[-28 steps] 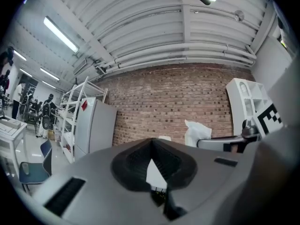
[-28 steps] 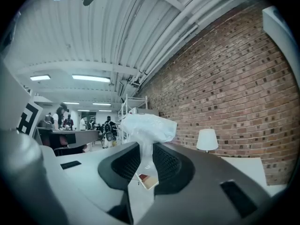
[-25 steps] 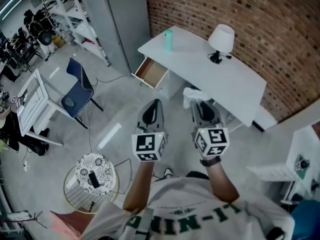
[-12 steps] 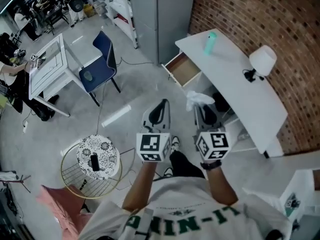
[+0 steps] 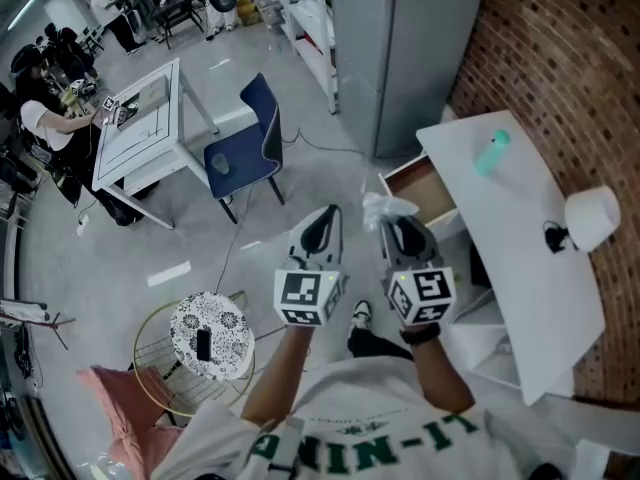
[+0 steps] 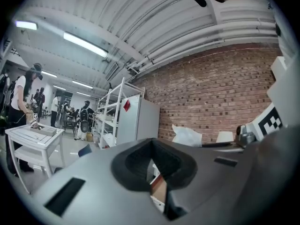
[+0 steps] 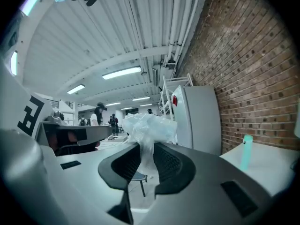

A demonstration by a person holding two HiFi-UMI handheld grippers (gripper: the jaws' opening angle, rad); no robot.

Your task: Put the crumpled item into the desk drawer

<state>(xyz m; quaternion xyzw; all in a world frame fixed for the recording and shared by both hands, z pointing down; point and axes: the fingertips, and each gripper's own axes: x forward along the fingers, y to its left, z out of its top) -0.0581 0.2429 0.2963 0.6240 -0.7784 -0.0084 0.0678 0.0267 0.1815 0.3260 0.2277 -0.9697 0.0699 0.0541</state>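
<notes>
The right tool [image 5: 400,233] pinches the crumpled item [image 5: 385,208] by its lower part, its jaws narrow around it. The item is in the air just beside the front edge of the open drawer [image 5: 428,190] under the white surface [image 5: 520,218]. The left tool [image 5: 322,220] has its jaws together and is empty.

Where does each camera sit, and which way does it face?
Head view: on the person's head, facing steeply down at the desk and open drawer; shows both forearms, the left gripper and right gripper.
Left gripper view: on the left gripper, facing along its jaws toward the brick wall; right gripper shows at right.
Right gripper view: on the right gripper, facing along its jaws, shut on crumpled plastic; left gripper at left.
Shared: all three show that crumpled plastic.
</notes>
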